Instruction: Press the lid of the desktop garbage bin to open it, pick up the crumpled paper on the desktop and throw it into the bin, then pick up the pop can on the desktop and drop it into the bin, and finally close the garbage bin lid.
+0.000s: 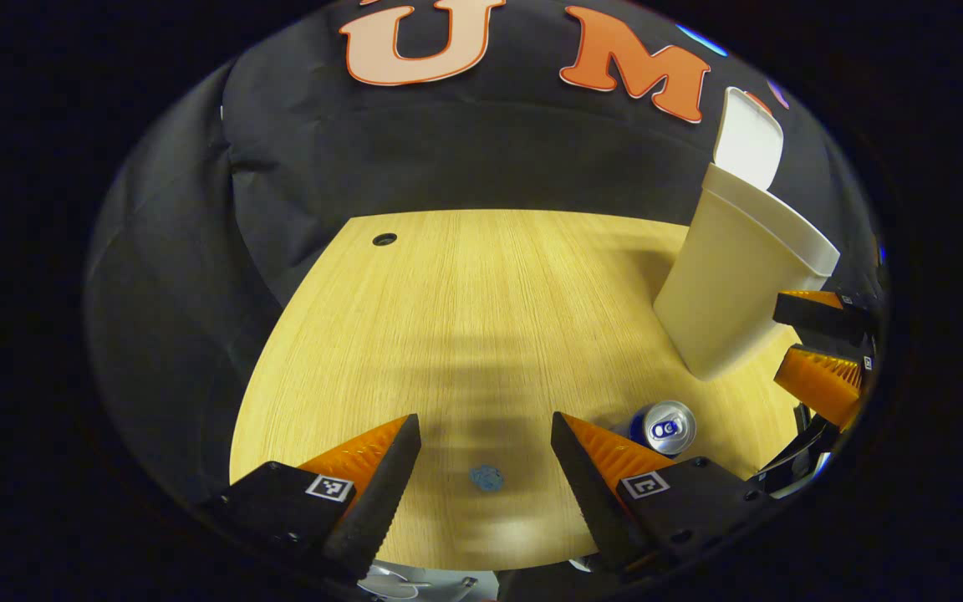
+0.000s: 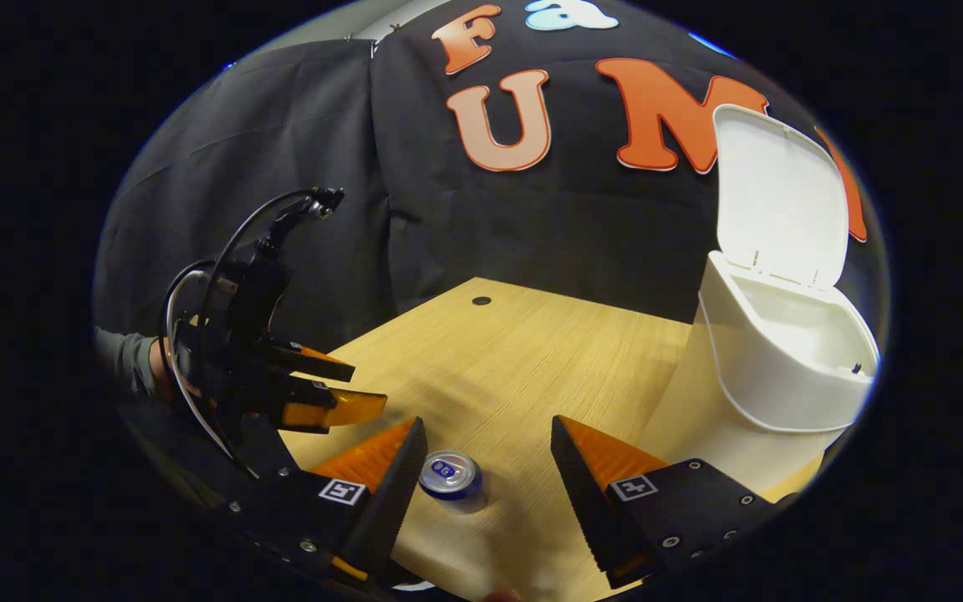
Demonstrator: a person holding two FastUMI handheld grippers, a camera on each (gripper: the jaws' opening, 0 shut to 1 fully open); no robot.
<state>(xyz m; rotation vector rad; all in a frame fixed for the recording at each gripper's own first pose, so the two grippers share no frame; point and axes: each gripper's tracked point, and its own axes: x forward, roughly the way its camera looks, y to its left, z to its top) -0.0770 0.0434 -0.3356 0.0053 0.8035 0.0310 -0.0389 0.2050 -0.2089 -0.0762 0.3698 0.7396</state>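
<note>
Table point(image 2: 523, 368): I see no paper ball on it, so likely binned | bin point(image 2: 782, 368): lid point(image 2: 778, 201) up, closing left | left tongs point(image 1: 486, 456): wide open, empty | right tongs point(image 2: 488, 456): wide open, empty, over the can point(image 2: 449, 474) | can: upright beside the bin, my next pick.

Inside of the bin point(image 2: 770, 368) mostly hidden by its own wall; small blue mark point(image 1: 486, 478) on the desktop point(image 1: 481, 318) blurred, unidentifiable; pop can point(image 1: 664, 428) partly hidden behind a finger
</note>
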